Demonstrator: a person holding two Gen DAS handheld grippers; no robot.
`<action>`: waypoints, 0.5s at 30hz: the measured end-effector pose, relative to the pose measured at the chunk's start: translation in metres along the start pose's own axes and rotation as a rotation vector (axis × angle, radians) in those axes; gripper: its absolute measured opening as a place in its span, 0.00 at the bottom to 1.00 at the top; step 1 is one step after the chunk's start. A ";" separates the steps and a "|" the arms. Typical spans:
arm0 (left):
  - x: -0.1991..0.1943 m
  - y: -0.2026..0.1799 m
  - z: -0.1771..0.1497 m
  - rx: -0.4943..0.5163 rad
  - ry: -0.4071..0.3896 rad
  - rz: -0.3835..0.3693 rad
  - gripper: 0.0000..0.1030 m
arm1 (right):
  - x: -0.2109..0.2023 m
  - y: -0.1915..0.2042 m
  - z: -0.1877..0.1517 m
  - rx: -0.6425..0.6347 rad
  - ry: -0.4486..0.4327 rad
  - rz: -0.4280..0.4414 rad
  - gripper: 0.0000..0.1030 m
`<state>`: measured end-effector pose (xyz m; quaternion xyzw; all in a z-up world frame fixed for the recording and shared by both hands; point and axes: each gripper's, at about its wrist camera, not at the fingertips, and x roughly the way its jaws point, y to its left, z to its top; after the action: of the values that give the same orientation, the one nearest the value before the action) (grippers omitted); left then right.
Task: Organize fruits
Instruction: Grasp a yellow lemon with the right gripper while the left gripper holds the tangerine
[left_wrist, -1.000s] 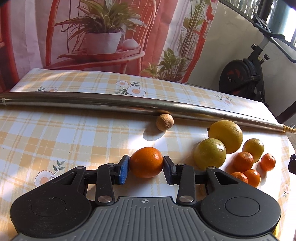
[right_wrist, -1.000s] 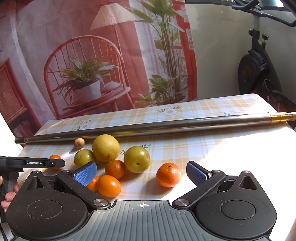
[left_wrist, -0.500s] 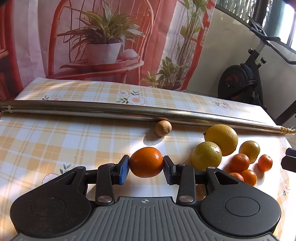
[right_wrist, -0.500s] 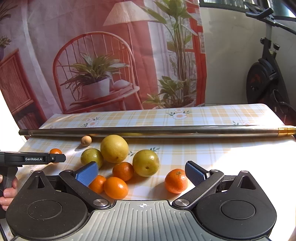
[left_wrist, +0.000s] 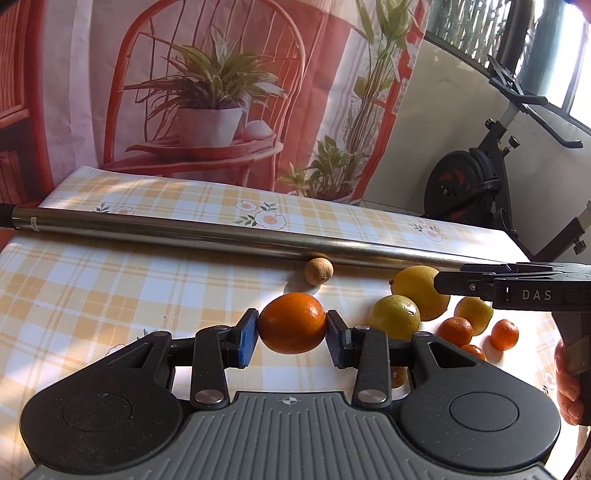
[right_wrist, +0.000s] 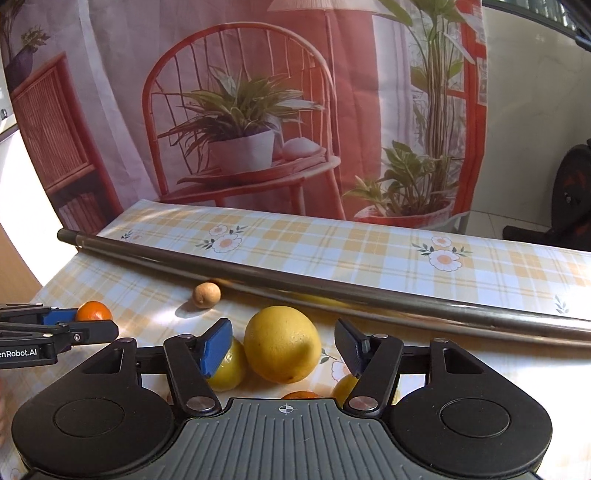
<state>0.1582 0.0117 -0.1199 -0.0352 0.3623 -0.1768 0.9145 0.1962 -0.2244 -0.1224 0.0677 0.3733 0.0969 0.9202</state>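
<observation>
My left gripper (left_wrist: 291, 334) is shut on an orange (left_wrist: 292, 322), held just above the checked tablecloth (left_wrist: 110, 295). The same orange (right_wrist: 94, 311) shows at the left of the right wrist view, between the left gripper's pads. My right gripper (right_wrist: 283, 345) is open, its fingers either side of a big yellow lemon (right_wrist: 283, 343) without touching it. In the left wrist view that lemon (left_wrist: 417, 291) sits partly behind the right gripper's black body (left_wrist: 517, 290). Beside it lie a yellow-green citrus (left_wrist: 395, 321), a smaller one (left_wrist: 474, 310) and small tangerines (left_wrist: 457, 330).
A long metal pole (left_wrist: 221, 232) lies across the table behind the fruit, with a small brown round fruit (left_wrist: 318, 270) against it. A person's fingers (left_wrist: 567, 384) hold the right tool. A printed backdrop hangs behind the table and an exercise bike (left_wrist: 476, 184) stands at the far right.
The right gripper has moved forward and left over the fruit pile and now straddles the big lemon. The left gripper has lifted the orange slightly and still holds it.
</observation>
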 end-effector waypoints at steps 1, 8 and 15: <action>-0.001 0.001 0.000 0.000 -0.002 -0.003 0.40 | 0.005 0.001 0.001 0.004 0.009 0.001 0.57; -0.004 0.003 -0.003 0.002 -0.012 -0.019 0.40 | 0.032 0.000 0.000 0.036 0.084 -0.007 0.51; -0.005 0.001 -0.006 0.002 -0.004 -0.036 0.40 | 0.046 -0.015 0.002 0.159 0.125 0.022 0.52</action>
<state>0.1517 0.0149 -0.1212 -0.0411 0.3594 -0.1937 0.9119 0.2318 -0.2286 -0.1545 0.1386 0.4358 0.0810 0.8856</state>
